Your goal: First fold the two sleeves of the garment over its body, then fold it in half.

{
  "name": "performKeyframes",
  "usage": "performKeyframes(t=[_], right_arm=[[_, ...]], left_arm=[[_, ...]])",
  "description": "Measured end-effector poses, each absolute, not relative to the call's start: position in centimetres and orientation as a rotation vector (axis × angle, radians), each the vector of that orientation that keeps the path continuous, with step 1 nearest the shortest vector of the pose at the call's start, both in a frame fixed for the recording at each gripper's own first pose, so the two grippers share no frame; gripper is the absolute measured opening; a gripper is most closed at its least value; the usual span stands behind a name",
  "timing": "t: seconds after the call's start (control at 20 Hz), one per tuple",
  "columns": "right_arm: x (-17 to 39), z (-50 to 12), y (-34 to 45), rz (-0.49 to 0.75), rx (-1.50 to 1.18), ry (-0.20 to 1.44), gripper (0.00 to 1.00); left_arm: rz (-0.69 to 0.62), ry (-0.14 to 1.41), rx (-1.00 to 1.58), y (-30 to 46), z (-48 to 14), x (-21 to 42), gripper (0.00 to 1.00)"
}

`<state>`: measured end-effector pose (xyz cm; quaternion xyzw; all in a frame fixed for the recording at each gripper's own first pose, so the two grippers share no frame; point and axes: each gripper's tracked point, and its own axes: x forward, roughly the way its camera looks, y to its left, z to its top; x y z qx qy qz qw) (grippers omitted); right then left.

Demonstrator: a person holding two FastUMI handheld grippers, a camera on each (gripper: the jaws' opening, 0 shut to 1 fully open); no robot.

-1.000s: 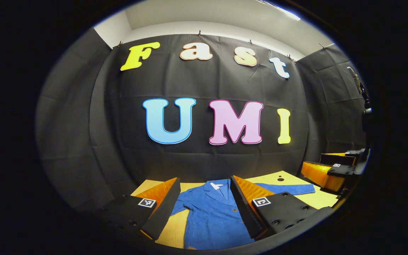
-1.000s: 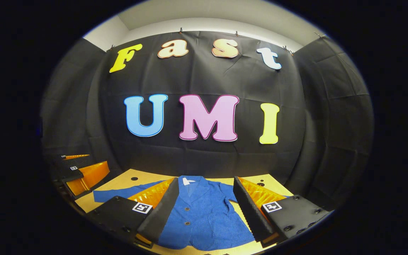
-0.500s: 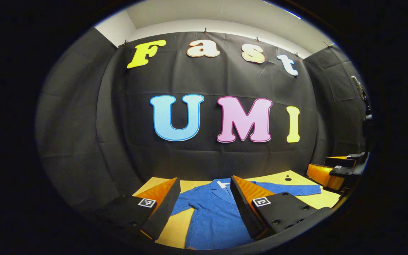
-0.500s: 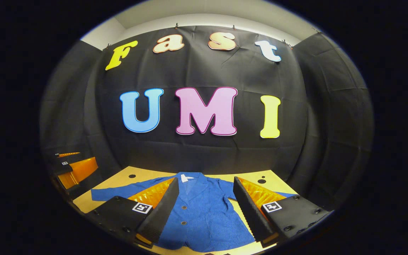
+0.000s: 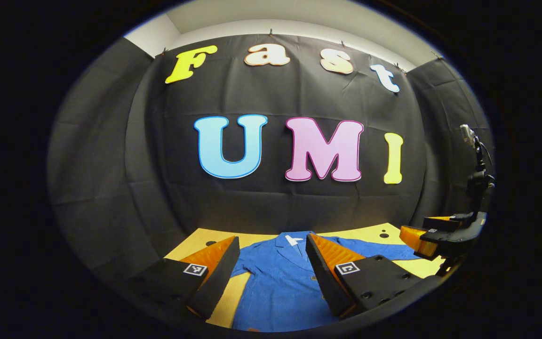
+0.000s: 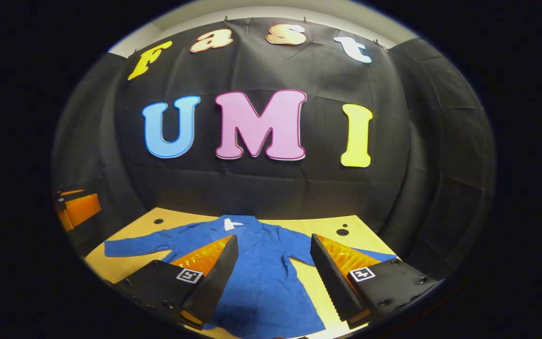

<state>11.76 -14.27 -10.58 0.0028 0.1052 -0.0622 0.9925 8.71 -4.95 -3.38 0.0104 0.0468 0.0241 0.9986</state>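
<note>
Left tool (image 5: 271,263) and right tool (image 6: 273,263) gape wide.

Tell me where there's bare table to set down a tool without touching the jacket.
Bare table lies in front of the spread sleeve, and behind it near the hole. Another bare strip runs behind the other sleeve, around the far hole. The middle is crowded: the blue jacket covers it.

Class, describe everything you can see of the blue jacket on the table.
The blue jacket lies flat, front up, on the yellow table. It looks like a finely ribbed cloth, with a notched collar, a white tag at the neck and a button down the front. Both sleeves are spread outward, unfolded. Neither open claw touches it: the right claw and the left claw hover above.
</note>
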Motion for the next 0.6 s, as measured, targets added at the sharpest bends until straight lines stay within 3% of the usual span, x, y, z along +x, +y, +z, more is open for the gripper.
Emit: performKeyframes(t=[0.6], right_arm=[[14.2, -24.2, -37.4, -0.564, 0.140, 0.478, 0.97]], left_arm=[[-0.009, 0.228, 0.026, -11.8, -6.9, 12.4, 0.82]])
